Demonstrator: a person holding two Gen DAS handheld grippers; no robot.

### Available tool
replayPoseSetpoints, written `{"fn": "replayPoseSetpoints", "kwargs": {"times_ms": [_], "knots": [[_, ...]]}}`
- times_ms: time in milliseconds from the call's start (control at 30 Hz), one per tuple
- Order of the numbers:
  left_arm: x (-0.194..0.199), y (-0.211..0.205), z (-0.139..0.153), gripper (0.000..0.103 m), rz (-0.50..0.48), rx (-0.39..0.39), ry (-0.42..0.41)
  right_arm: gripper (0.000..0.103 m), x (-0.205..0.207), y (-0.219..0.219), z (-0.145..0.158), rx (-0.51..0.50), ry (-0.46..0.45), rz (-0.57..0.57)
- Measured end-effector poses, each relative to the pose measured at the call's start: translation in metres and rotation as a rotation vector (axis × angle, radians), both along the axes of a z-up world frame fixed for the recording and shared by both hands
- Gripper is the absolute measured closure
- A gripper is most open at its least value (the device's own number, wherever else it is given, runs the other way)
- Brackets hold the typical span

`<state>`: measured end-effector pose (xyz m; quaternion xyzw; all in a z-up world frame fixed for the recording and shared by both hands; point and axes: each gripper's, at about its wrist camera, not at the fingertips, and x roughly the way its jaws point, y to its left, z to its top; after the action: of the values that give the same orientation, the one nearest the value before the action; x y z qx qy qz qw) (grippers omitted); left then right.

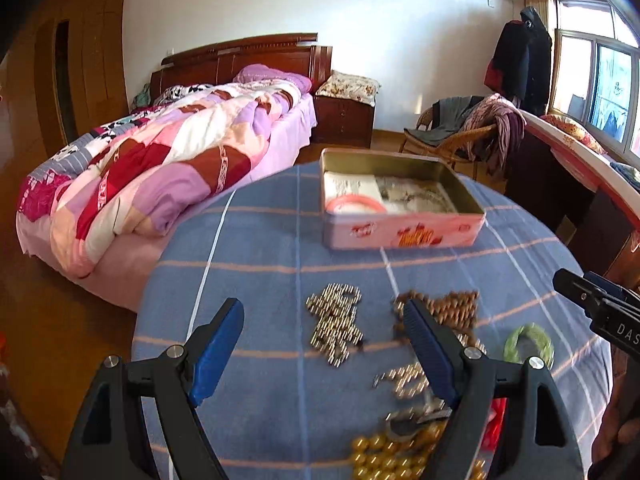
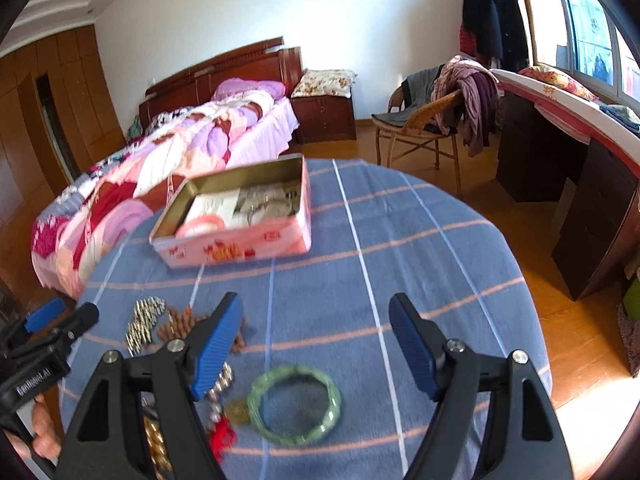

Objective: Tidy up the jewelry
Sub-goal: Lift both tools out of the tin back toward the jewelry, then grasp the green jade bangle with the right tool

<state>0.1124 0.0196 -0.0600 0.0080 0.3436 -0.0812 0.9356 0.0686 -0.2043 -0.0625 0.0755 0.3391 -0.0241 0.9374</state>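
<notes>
My left hand-held gripper (image 1: 324, 324) hangs spread over the tabletop (image 1: 260, 248), pinching nothing; my right hand-held gripper (image 2: 316, 316) is spread and empty too. Taking the pink tin (image 1: 400, 232) as landmark: nearest me, well short of it, lie gold beads (image 1: 380, 456) and a red tassel (image 2: 222, 438), beside a translucent green bangle (image 2: 294, 404) lying flat on the blue plaid cloth. Closer to the tin sit a silver bead heap (image 1: 336, 320) and, just right of it, a brown bead strand (image 1: 452, 308). The tin stands open, holding a pink bangle (image 1: 354, 203) and pale paper. Beyond the tin is a bed (image 1: 160, 168).
</notes>
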Motion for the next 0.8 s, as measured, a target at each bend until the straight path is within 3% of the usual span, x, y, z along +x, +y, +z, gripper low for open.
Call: {"fn": "replayPoseSetpoints", "kwargs": {"times_ms": [300, 433, 600, 800], "knots": [[-0.022, 0.012, -0.02, 0.021, -0.065, -0.014, 0.046, 0.024, -0.016, 0.001, -0.029, 0.016, 0.104, 0.045], [-0.032, 0.005, -0.022, 0.021, -0.16, -0.044, 0.063, 0.018, -0.015, 0.01, -0.035, -0.004, 0.136, 0.082], [-0.041, -0.014, -0.029, 0.021, -0.262, -0.011, 0.093, 0.018, -0.01, 0.018, -0.045, -0.034, 0.195, 0.1], [-0.055, -0.02, -0.035, 0.021, -0.351, -0.03, 0.166, 0.018, -0.007, 0.016, -0.049, -0.023, 0.231, 0.104]]}}
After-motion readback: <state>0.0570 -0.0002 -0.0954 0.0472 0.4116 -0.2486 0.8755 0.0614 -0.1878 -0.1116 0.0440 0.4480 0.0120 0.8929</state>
